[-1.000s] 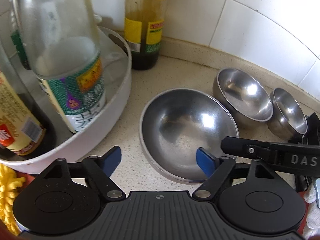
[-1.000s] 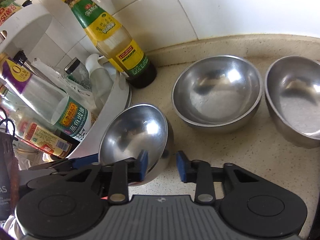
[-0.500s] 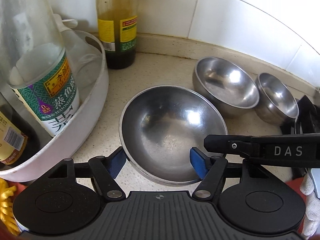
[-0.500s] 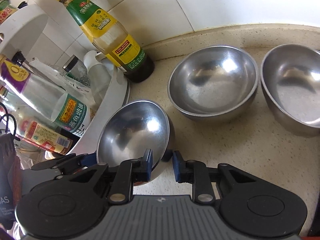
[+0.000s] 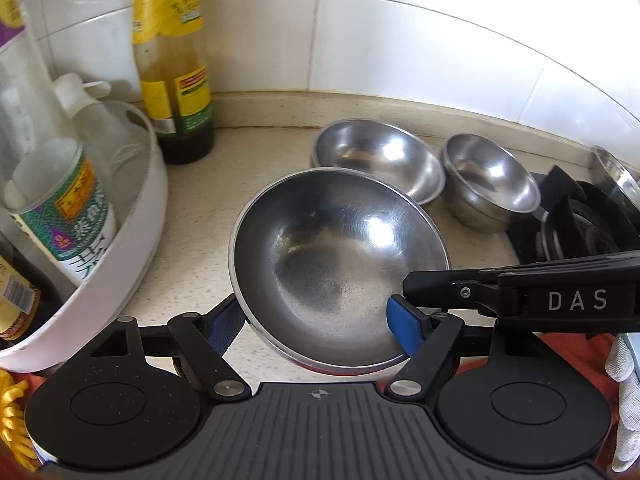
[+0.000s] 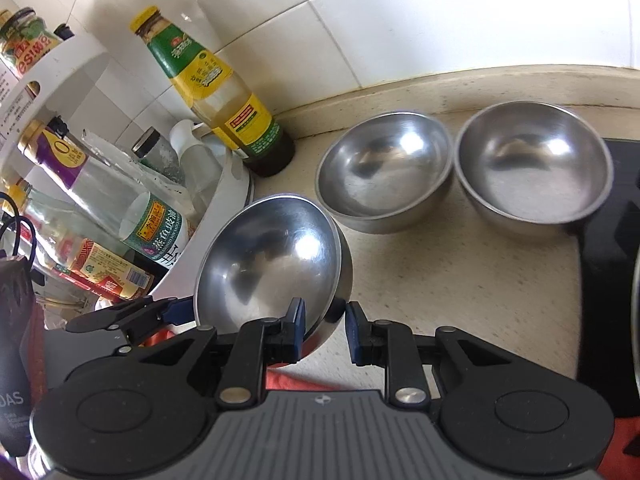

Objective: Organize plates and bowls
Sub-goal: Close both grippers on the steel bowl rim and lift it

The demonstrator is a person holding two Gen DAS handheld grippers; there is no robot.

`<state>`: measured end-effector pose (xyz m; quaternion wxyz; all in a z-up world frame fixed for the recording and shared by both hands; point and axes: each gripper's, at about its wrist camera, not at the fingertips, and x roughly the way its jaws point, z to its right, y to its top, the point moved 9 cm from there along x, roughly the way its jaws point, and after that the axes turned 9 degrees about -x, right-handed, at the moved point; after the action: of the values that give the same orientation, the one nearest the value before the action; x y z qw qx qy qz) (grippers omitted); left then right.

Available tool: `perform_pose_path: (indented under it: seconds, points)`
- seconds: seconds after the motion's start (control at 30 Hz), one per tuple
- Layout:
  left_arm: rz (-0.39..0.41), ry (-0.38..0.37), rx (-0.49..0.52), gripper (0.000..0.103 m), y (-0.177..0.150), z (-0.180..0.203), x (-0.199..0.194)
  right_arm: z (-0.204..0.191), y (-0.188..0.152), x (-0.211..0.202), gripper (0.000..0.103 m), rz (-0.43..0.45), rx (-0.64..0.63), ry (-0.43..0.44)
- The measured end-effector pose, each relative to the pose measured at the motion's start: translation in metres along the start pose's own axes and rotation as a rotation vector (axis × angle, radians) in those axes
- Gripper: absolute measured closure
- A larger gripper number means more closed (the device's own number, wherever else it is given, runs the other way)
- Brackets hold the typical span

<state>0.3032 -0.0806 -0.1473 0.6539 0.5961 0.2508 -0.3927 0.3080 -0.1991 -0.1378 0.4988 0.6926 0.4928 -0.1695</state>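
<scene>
Since a second ago my right gripper (image 6: 324,334) has narrowed onto the near bowl's (image 5: 336,268) rim and the bowl has tipped up, its lower edge off the counter (image 5: 192,264). The right jaws are now clamped on that rim, one blue pad inside, the other against the outer wall. My left gripper (image 5: 316,326) has its jaws wide apart, one finger (image 5: 224,326) outside the bowl's left edge and the other inside it, neither pressing that I can tell. Beyond the near bowl sit two more steel bowls side by side, the middle bowl (image 5: 378,160) just behind it and the far bowl (image 5: 490,182) to the right, beside the black stove (image 5: 576,216). Left of the near bowl stands a white rack (image 5: 132,252) with bottles, and behind it a sauce bottle (image 5: 174,64) against the tiled wall (image 5: 400,40).
</scene>
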Motion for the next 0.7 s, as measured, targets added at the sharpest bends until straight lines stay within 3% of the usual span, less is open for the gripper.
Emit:
perform_pose_path:
  seconds: [0.53,0.7]
  points:
    - [-0.072,-0.066,0.082,0.022,-0.019,0.035,0.019,0.038,-0.028,-0.012,0.079,-0.031,0.076,-0.062]
    - [-0.058,-0.061,0.106,0.019,-0.018,0.036,0.018,0.043,-0.029,-0.016,0.079,-0.021,0.078,-0.065]
